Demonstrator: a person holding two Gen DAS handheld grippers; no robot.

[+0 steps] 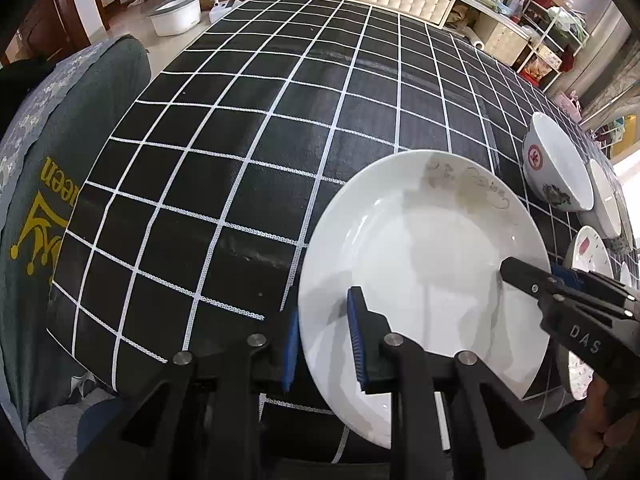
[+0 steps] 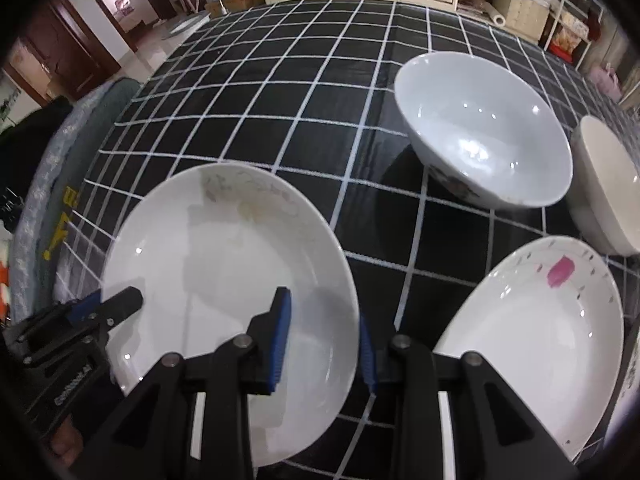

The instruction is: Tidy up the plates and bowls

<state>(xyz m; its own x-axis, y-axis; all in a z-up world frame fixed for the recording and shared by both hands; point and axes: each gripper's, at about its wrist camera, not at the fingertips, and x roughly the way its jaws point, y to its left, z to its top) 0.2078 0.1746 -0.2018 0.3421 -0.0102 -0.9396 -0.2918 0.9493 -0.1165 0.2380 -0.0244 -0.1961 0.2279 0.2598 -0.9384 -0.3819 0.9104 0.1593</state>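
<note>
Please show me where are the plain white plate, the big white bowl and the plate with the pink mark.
Plain white plate (image 2: pixel 224 264): right wrist view, its centre.
Big white bowl (image 2: pixel 480 132): right wrist view, inner wall.
Plate with pink mark (image 2: pixel 532 320): right wrist view, its centre.

**Both my jaws clamped on one rim**

My left gripper (image 1: pixel 324 344) points steeply down, its blue-padded jaws drawn close, one finger above and one beneath the left rim of the white plate (image 1: pixel 432 264), pressing on it. My right gripper (image 2: pixel 324 344) tilts down just as steeply and bites the opposite rim the same way, jaws a little wider. Each shows in the other's camera, reaching in from the side. A bit of my hand (image 1: pixel 596 420) shows behind the right gripper's body.
</note>
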